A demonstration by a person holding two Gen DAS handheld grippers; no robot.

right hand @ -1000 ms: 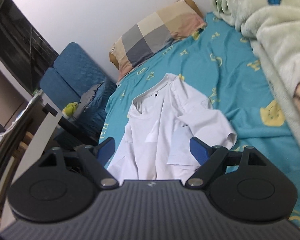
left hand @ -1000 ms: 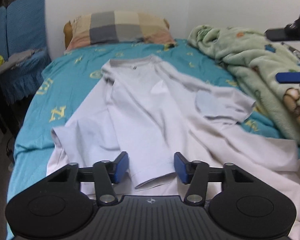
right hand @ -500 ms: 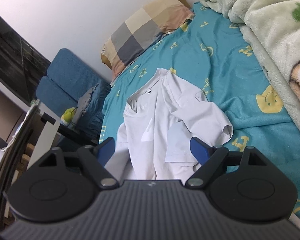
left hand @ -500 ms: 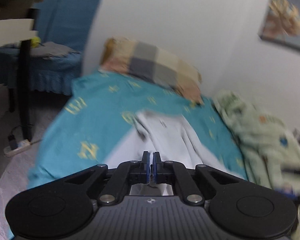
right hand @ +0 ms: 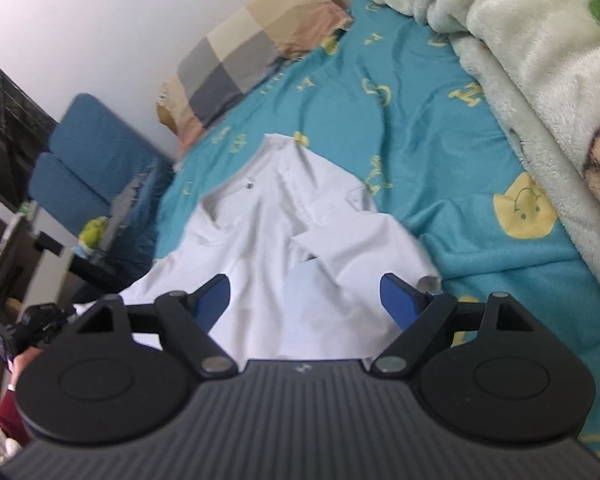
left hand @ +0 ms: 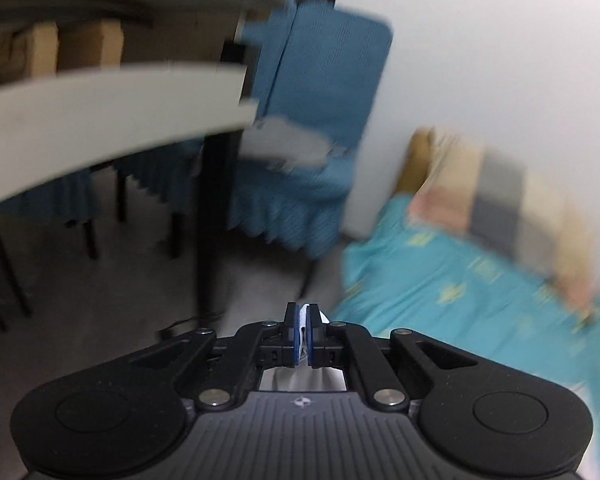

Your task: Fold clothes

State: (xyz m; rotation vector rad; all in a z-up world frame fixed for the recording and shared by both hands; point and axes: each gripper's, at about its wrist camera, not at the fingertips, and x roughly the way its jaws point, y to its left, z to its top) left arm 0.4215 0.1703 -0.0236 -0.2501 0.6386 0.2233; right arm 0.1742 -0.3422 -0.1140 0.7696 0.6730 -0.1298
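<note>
A white t-shirt (right hand: 300,240) lies rumpled on the teal bed sheet (right hand: 420,140), collar toward the pillow. My right gripper (right hand: 306,300) is open and empty, hovering over the shirt's lower part. My left gripper (left hand: 302,334) is shut on a fold of the white shirt (left hand: 302,322), pulled off to the left side of the bed; its view is blurred and faces the floor and chairs. The left gripper also shows at the far left of the right wrist view (right hand: 24,330).
A checked pillow (right hand: 256,52) lies at the bed's head. A pale green fleece blanket (right hand: 540,60) is heaped on the right. Blue-covered chairs (left hand: 308,152) and a white table edge (left hand: 112,112) with black legs stand left of the bed.
My left gripper closed on the shirt's edge and swung left, away from the bed, pulling the fabric with it. My right gripper stayed open and moved slightly closer to the shirt.
</note>
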